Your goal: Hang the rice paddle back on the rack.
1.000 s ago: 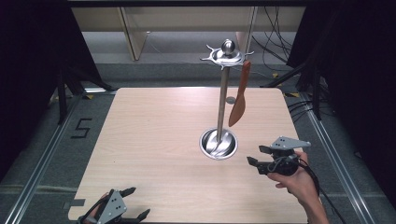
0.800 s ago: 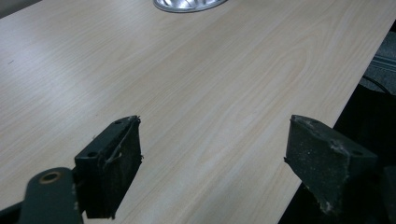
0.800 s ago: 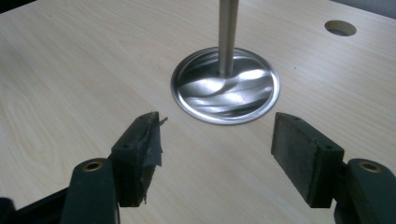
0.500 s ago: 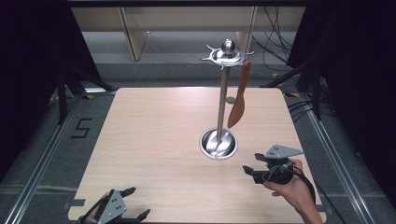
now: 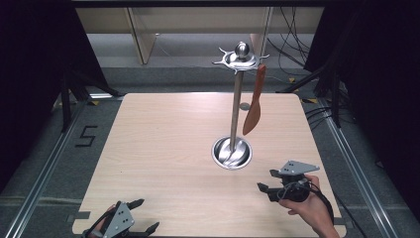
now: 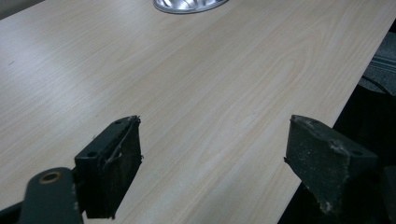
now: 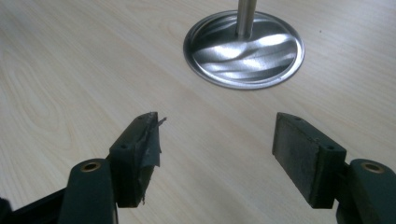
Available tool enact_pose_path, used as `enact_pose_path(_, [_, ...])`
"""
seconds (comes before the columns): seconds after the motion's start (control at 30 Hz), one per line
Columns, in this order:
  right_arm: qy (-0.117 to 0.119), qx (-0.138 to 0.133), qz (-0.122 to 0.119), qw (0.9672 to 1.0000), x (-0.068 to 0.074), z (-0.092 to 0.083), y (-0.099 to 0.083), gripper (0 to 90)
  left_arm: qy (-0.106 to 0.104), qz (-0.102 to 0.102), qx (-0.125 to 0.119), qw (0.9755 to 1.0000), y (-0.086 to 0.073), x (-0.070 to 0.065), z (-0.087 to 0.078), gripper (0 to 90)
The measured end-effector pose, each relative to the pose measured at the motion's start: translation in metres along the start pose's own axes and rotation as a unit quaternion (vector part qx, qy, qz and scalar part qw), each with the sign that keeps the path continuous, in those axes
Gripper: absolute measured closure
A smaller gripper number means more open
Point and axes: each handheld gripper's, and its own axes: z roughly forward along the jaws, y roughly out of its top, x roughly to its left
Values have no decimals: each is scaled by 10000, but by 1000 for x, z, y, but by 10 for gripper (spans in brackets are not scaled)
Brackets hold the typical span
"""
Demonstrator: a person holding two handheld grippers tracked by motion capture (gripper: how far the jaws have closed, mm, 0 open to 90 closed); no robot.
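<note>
both grippers' fingers (image 7: 140,154) apart, empty

Gaping hand-held gripper (image 7: 215,158) before stand base (image 7: 243,49)

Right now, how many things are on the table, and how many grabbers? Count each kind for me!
Metal utensil stand: 1
Brown wooden spatula hanging from the stand: 1
Grippers: 2, the left gripper and the right gripper, both open and holding nothing
Total: 4
</note>
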Motion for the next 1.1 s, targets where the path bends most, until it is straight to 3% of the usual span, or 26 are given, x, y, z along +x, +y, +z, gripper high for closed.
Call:
enact_pose_path(0.03, [-14,75,185,9998,3,0,-1,331,23,11,-28,10000,0,0,0,177])
enact_pose_path(0.1, [-32,102,172,9998,3,1,-6,330,-1,-66,-53,10000,0,-1,1,177])
enact_pose_path(0.2, [-14,124,127,9998,3,2,-9,330,3,-29,-26,10000,0,0,0,176])
enact_pose_path(0.23, [-13,142,212,9997,5,2,-10,330,23,20,-17,10000,0,0,0,176])
enact_pose_path(0.3, [-25,116,130,9998,5,2,-13,330,0,9,9,10000,0,0,0,176])
enact_pose_path(0.4, [-9,210,216,9995,7,2,-17,330,-16,-28,-3,10000,0,-1,0,176])
enact_pose_path(0.6, [-94,254,73,9996,6,3,-28,324,2,12,10,10000,0,0,0,177])
enact_pose_path(0.63, [-72,309,195,9993,8,2,-29,324,-8,15,18,10000,0,0,0,177])
enact_pose_path(0.7, [-81,258,95,9996,7,3,-30,324,-11,7,24,10000,0,0,0,176])
enact_pose_path(0.73, [-84,332,265,9991,10,2,-32,324,-12,9,27,10000,0,0,0,177])
enact_pose_path(0.77, [-64,291,128,9995,8,2,-33,324,-34,1,40,10000,0,0,0,177])
enact_pose_path(0.97, [-63,265,195,9994,11,-1,-38,322,-8,8,26,10000,0,0,0,176])
enact_pose_path(1.0, [-77,288,384,9988,14,-2,-38,322,-31,-4,42,10000,0,0,0,176])
enact_pose_path(1.1, [-117,196,159,9996,11,-2,-42,320,8,12,12,10000,0,0,0,177])
